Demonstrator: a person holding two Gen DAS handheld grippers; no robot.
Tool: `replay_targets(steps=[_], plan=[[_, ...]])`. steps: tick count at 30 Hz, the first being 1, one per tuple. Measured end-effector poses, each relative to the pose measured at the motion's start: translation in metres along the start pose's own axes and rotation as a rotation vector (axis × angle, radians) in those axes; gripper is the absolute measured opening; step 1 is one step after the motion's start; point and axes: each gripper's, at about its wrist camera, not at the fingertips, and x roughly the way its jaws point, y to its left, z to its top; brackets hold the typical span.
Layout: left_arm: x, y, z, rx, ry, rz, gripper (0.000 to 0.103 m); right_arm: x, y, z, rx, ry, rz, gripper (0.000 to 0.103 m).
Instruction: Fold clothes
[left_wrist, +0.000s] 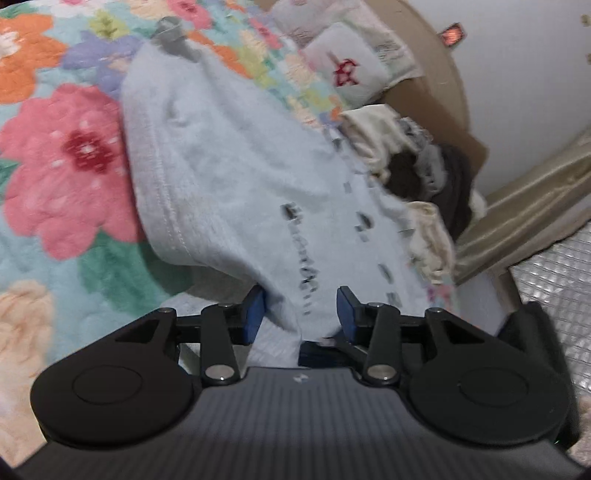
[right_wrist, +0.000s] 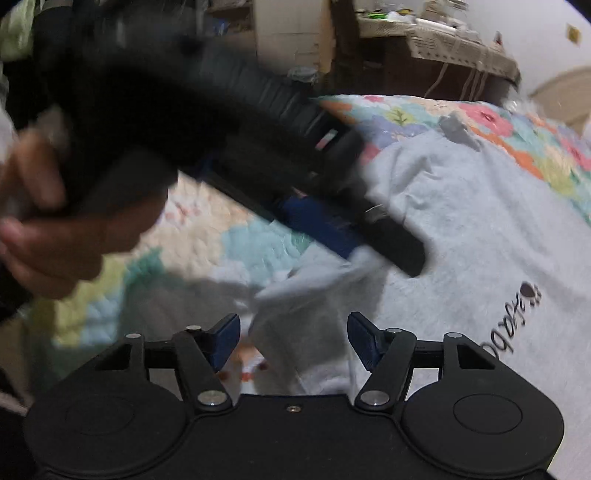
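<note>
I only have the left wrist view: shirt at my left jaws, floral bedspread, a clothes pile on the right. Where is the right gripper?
Observer: The right gripper points at the shirt's near edge. Its jaws are open, with a loose fold of cloth between them.
Operator: Does its camera see my left gripper?
Observer: Yes. The left gripper crosses that view from the upper left, with its tip at a bunched shirt corner.
Operator: Anything past the bed?
Observer: A cluttered desk stands beyond the far edge of the bedspread.
</note>
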Motion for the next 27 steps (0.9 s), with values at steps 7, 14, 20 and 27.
replay_targets(steps=[7, 14, 20, 27], plan=[[-0.019, -0.008, 0.003, 0.072, -0.051, 0.068, 0.041, -0.005, -0.050, 0.004, 0.216, -0.032, -0.033, 0.012], [-0.013, 0.009, 0.003, 0.014, 0.012, 0.124, 0.041, -0.004, -0.117, -0.030, 0.626, 0.012, -0.027, 0.010], [0.010, 0.011, -0.003, 0.003, 0.049, 0.135, 0.044, -0.015, -0.107, -0.041, 0.611, -0.040, -0.024, 0.010], [-0.003, 0.026, 0.002, -0.136, -0.012, -0.005, 0.050, -0.022, -0.078, -0.023, 0.383, -0.091, -0.015, 0.010]])
